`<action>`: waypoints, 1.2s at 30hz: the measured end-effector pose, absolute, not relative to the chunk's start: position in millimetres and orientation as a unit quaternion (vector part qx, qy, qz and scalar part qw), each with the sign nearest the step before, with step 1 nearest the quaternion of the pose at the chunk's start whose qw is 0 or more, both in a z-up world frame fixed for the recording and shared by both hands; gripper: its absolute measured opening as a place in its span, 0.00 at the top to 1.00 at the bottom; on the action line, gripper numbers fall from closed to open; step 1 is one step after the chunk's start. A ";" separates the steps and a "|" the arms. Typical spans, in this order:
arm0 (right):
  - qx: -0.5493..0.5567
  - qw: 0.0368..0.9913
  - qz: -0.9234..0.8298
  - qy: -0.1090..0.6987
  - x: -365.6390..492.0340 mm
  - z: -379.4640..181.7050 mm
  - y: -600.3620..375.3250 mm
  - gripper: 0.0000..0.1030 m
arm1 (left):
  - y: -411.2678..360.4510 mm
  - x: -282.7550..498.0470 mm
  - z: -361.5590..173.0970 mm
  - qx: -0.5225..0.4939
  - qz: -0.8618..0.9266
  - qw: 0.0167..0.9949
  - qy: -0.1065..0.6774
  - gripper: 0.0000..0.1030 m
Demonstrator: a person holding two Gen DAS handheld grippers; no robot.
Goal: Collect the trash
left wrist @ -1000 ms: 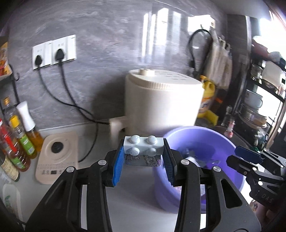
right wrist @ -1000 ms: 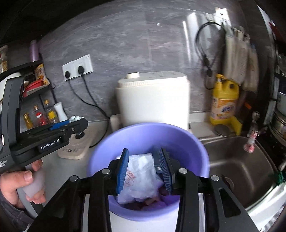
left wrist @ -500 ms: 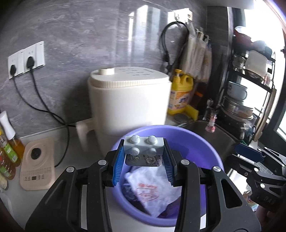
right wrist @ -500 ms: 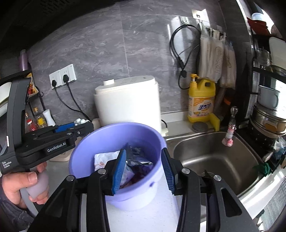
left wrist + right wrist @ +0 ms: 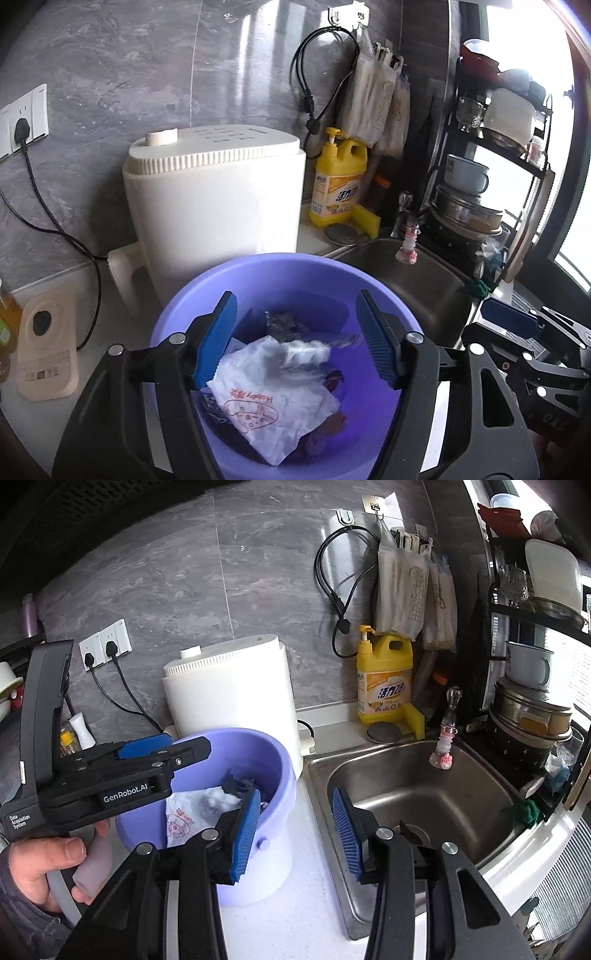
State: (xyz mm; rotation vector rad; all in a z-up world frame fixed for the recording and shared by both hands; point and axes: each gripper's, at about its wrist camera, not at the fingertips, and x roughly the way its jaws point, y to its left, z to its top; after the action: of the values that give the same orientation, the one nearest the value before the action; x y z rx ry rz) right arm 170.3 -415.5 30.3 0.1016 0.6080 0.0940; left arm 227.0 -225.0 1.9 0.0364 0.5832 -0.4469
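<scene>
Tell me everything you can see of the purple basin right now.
The purple basin is round, smooth plastic, standing upright on the pale counter between the white appliance and the steel sink. Inside lie a crumpled white printed bag and darker wrappers. The left gripper hangs over it with jaws opening, nothing between them.

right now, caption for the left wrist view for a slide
Left gripper opening empty above the purple bin, a blister pack dropping onto the trash inside.
</scene>
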 end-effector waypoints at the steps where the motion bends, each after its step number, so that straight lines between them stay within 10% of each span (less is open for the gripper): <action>1: 0.051 0.952 0.048 0.299 170.9 30.2 -415.1 0.60 | -223.4 226.6 2.2 0.019 -0.216 0.934 0.285 0.32; 19: 0.047 0.948 0.120 0.289 178.5 41.0 -355.1 0.49 | -146.9 204.8 19.8 0.024 -0.132 0.954 0.267 0.09; 36: 0.035 0.941 0.203 0.270 183.3 53.3 -289.4 0.18 | -58.6 177.2 24.9 -0.001 -0.037 0.964 0.264 0.06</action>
State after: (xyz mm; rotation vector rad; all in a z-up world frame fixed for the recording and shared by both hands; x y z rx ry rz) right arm 183.3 -289.4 53.3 0.0709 0.5510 0.4139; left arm 177.2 -58.6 24.9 -0.0024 0.5335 -0.0740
